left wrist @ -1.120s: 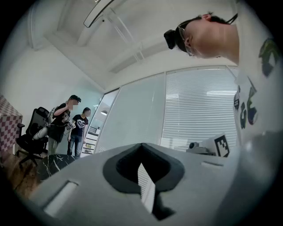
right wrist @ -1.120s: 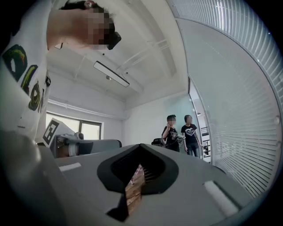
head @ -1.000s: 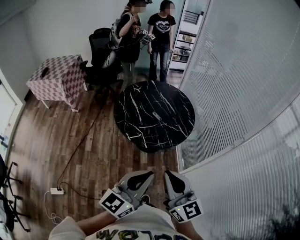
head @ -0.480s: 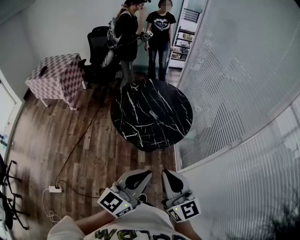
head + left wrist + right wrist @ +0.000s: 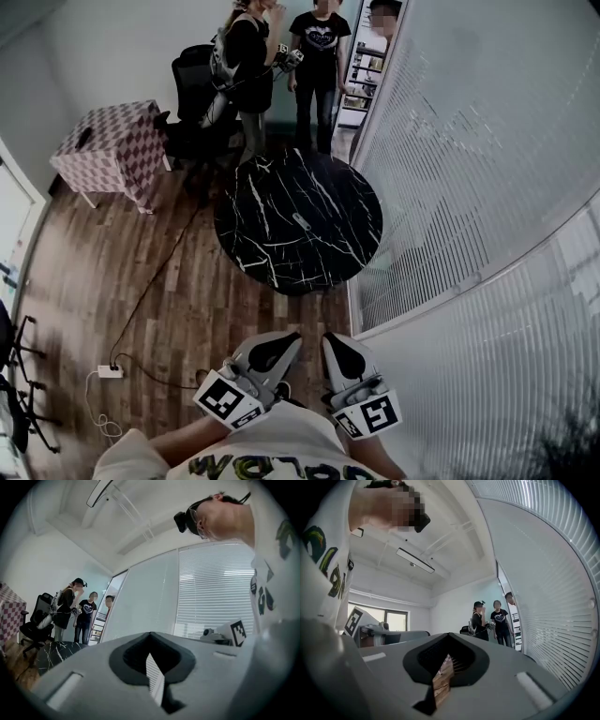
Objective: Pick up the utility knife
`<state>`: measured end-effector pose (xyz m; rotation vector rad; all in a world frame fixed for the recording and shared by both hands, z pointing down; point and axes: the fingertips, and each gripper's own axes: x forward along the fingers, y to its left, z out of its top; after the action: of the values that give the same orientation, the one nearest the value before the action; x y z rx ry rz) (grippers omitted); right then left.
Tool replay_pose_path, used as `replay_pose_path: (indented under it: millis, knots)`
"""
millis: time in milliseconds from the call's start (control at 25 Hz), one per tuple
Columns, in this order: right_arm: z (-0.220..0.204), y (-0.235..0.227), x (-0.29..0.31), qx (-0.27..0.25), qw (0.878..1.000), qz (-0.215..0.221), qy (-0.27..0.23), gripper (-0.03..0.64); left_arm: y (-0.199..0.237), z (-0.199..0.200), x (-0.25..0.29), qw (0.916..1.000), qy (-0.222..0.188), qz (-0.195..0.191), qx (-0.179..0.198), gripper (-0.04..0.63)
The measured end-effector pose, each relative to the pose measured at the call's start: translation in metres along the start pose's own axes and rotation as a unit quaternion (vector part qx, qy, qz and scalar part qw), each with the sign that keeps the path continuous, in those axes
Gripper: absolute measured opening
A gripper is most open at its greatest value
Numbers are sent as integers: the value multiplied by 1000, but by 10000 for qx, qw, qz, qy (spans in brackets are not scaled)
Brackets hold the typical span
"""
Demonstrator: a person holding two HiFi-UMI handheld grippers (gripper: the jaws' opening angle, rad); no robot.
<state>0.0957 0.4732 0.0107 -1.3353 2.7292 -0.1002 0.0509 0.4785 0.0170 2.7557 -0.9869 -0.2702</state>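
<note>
The utility knife (image 5: 302, 222) is a small grey bar lying near the middle of the round black marble table (image 5: 253, 202). Both grippers are held close to the person's body at the bottom of the head view, well short of the table. My left gripper (image 5: 292, 338) is shut and holds nothing. My right gripper (image 5: 330, 338) is also shut and empty. In the left gripper view the jaws (image 5: 150, 637) point level towards the table (image 5: 56, 651). The right gripper view looks past its closed jaws (image 5: 449, 637) at the room; the knife is not visible there.
A glass wall with blinds (image 5: 459, 187) curves along the right of the table. People (image 5: 246, 66) stand behind the table beside an office chair (image 5: 192, 89). A checkered table (image 5: 108, 145) stands at the back left. A power strip (image 5: 110, 371) and cable lie on the wooden floor.
In the head view the table has slid slightly left and up, and both grippers sit a little higher in the frame. Both pairs of jaws stay closed. The people at the back have shifted.
</note>
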Motion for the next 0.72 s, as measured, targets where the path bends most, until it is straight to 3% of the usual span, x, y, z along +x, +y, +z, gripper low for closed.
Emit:
replay_pose_path:
  millis: [360,720]
  knots:
    - [-16,-38,37,14,9999,-85,116,0,45,-7,33,10000,-2,22,-43,3]
    - [-19,-85,128,-86,9996,-180,189,1,133,5,83,9999,-30,-83,-100,3]
